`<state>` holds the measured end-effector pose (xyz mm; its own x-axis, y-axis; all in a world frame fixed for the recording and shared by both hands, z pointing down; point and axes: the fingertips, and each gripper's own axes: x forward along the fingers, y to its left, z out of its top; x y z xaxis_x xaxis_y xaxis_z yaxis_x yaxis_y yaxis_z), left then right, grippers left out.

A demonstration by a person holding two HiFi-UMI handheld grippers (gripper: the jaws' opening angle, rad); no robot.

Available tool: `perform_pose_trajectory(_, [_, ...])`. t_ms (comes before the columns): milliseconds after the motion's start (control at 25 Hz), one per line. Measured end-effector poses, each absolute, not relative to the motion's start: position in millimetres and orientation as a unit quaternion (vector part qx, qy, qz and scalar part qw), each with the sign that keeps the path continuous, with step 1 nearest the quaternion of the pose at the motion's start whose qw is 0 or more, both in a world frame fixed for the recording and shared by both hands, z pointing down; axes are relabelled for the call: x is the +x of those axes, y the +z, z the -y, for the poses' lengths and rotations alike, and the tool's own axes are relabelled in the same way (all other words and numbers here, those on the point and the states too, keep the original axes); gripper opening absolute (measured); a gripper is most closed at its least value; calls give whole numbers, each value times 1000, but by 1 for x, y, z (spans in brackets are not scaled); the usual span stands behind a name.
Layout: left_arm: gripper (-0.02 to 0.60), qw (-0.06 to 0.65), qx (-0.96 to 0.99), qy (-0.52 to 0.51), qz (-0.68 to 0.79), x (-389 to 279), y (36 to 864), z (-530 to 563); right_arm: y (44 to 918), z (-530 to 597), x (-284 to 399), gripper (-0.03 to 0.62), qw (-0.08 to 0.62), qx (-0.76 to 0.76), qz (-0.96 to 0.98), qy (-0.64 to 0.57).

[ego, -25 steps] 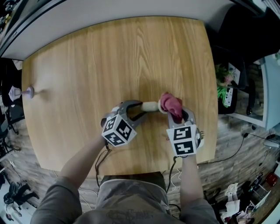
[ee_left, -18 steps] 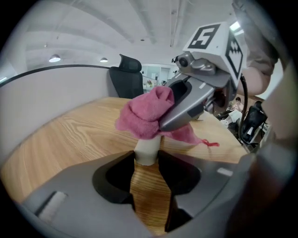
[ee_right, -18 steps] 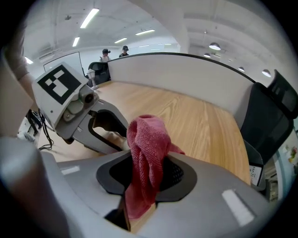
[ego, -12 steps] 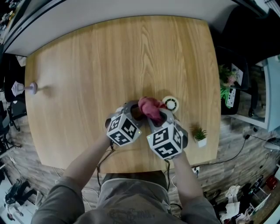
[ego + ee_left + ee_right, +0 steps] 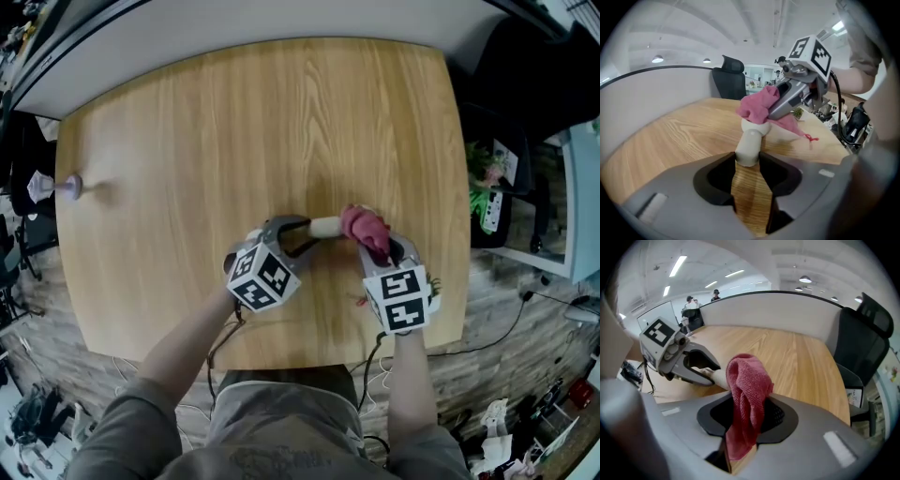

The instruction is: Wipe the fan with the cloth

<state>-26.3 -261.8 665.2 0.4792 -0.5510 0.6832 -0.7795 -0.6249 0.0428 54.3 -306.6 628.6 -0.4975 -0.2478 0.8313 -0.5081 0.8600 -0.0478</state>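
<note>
A small cream hand fan lies low over the wooden table (image 5: 234, 122). My left gripper (image 5: 296, 236) is shut on its handle (image 5: 324, 226), whose round shaft shows between the jaws (image 5: 750, 145). A red cloth (image 5: 364, 228) is bunched over the fan's head and hides it. My right gripper (image 5: 381, 247) is shut on that cloth, which hangs out between its jaws (image 5: 747, 385). In the left gripper view the cloth (image 5: 759, 105) covers the far end of the fan, with the right gripper (image 5: 797, 91) behind it. The right gripper view shows the left gripper (image 5: 686, 364) on the handle (image 5: 717, 377).
A small purple and white object (image 5: 66, 187) stands near the table's left edge. A little potted plant (image 5: 434, 281) peeks out beside the right gripper's cube. A black office chair (image 5: 862, 348) stands off the table's right side. Cables lie on the floor below.
The right gripper slid the cloth left along the fan, which bared the round head, then came back right and covers the head again. The left gripper has kept still on the handle.
</note>
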Motion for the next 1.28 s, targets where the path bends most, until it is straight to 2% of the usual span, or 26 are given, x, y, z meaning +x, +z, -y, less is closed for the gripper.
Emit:
perform_pose_trajectory(280, [160, 179, 840, 318, 401, -26, 666, 260, 628, 329, 71, 121, 457, 264, 840, 127])
perform_pose_trajectory(640, [160, 190, 837, 320, 401, -24, 668, 258, 634, 265, -4, 121, 469, 162, 865, 72])
perform_pose_trajectory(800, [160, 188, 839, 325, 395, -22, 670, 251, 642, 245, -15, 121, 471, 129, 869, 77])
perform_pose_trajectory(1120, [160, 189, 836, 322, 402, -23, 667, 247, 632, 274, 23, 121, 463, 186, 861, 100])
perform_pose_trajectory(1280, [160, 187, 836, 325, 402, -25, 667, 246, 633, 294, 50, 124, 433, 225, 858, 161])
